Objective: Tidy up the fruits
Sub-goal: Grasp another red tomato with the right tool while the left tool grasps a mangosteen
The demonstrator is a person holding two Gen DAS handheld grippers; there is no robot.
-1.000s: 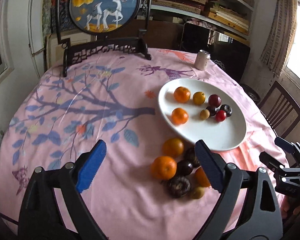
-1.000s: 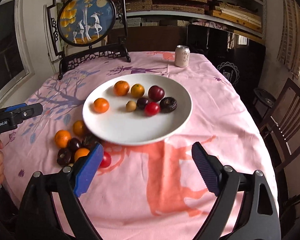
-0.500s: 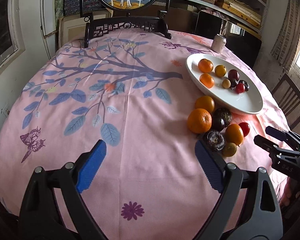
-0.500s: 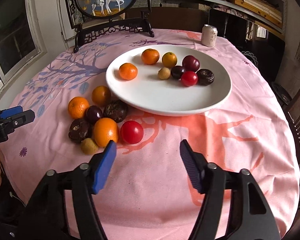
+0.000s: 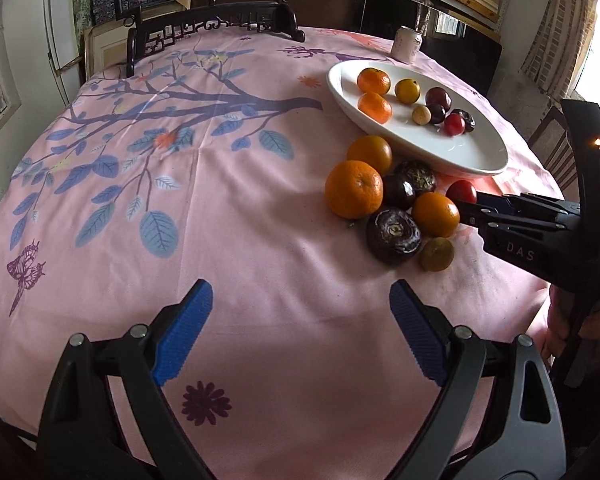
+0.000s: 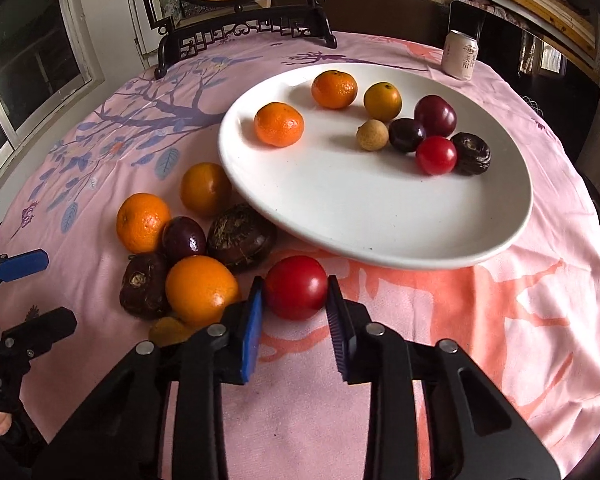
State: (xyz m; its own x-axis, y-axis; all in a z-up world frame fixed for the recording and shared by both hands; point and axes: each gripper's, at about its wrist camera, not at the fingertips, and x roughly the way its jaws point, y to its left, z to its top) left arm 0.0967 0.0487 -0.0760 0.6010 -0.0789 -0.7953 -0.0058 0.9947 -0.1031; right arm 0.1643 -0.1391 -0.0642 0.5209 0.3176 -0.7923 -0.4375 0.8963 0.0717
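Note:
A white plate (image 6: pixel 380 240) holds several fruits: oranges, plums, a red tomato-like fruit (image 6: pixel 436 155). Beside its near-left rim a pile of loose fruits lies on the pink cloth: oranges (image 6: pixel 142 222), dark plums, brown fruits. My right gripper (image 6: pixel 295 300) has its blue pads on both sides of a red fruit (image 6: pixel 296 286) that rests on the cloth. In the left wrist view the same pile (image 5: pixel 394 200) and plate (image 5: pixel 460 152) lie at right. My left gripper (image 5: pixel 300 328) is open and empty over bare cloth, left of the pile.
A drink can (image 6: pixel 461 56) stands behind the plate. A round painted screen on a black stand (image 6: pixel 240 32) is at the table's far side. A chair (image 5: pixel 552 148) stands at the right. The table edge is near both grippers.
My right gripper has moved forward and down to the red fruit and narrowed its jaws around it. My left gripper has drawn nearer the pile and stays open.

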